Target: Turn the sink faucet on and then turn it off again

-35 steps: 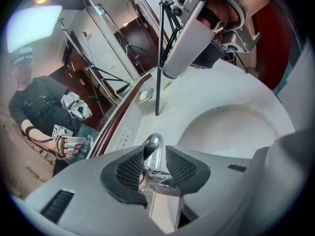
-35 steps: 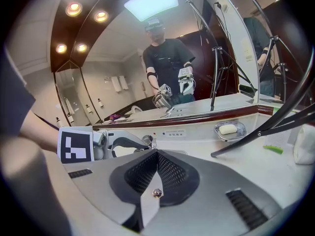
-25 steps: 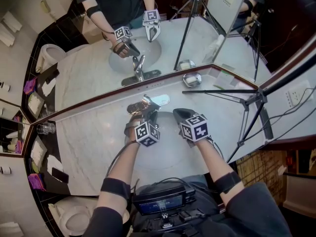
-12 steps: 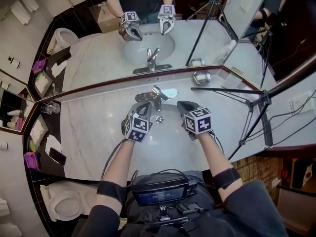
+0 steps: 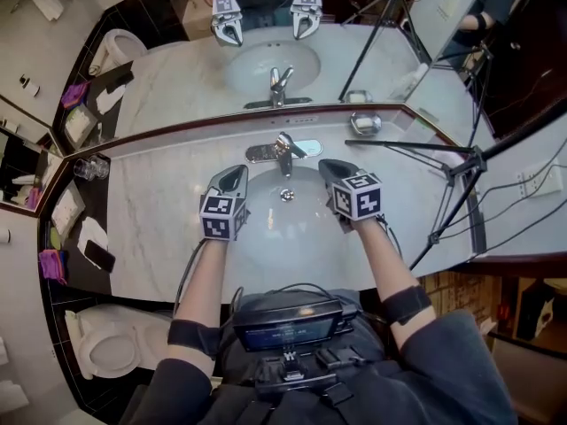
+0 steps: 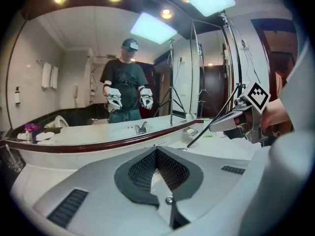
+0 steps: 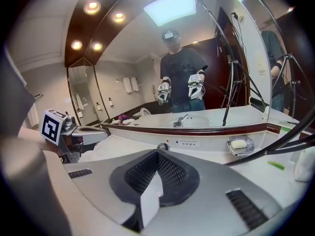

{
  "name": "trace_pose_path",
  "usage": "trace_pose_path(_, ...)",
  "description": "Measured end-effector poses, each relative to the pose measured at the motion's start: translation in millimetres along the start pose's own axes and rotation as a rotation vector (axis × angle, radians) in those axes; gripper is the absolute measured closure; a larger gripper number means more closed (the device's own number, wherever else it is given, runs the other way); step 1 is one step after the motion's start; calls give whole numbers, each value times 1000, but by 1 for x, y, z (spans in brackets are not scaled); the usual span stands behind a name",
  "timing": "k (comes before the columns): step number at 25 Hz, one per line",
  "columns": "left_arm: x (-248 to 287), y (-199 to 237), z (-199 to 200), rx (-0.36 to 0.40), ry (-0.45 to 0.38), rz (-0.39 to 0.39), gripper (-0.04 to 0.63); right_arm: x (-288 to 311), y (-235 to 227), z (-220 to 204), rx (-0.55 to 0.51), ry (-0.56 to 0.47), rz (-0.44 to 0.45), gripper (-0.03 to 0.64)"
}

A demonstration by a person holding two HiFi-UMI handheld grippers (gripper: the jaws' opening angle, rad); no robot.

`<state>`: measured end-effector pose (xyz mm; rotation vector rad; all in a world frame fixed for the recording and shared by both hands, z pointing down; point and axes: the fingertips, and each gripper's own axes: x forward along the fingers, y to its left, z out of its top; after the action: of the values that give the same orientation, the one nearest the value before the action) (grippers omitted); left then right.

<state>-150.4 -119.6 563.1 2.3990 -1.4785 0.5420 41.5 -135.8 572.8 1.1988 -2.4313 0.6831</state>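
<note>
1. As both hover over the white oval basin [image 5: 266,242], left gripper [image 5: 232,177] and right gripper [image 5: 331,170] flank, without touching, the chrome single-lever faucet [image 5: 283,155] at the back edge of the marble counter [image 5: 159,220].
2. Both jaws pressed together, empty.
3. No stream visible; faucet looks off. Cycle likely finished, unconfirmed.

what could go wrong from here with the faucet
1. Both the left gripper and right gripper are shut and empty beside the faucet; reaching for its lever with shut jaws could knock it rather than turn it.
2. The black tripod leg reaches across the counter close to the right gripper, so a sideways swing may catch it.
3. I can't tell whether water is running, so the faucet may be left on.
</note>
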Motion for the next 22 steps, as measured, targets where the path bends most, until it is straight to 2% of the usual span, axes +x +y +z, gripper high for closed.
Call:
trace_pose_path(3, -10, 3, 1, -58, -18, 7, 593, -2, 3, 1, -5, -4, 0, 598)
trace_pose_path(6, -17, 5, 1, -85, -26, 13, 593, -5, 6, 2, -9, -6, -1, 597)
trace_pose_path(22, -24, 1, -6, -80, -14, 25, 593, -9, 7, -7, -24, 1, 0, 597)
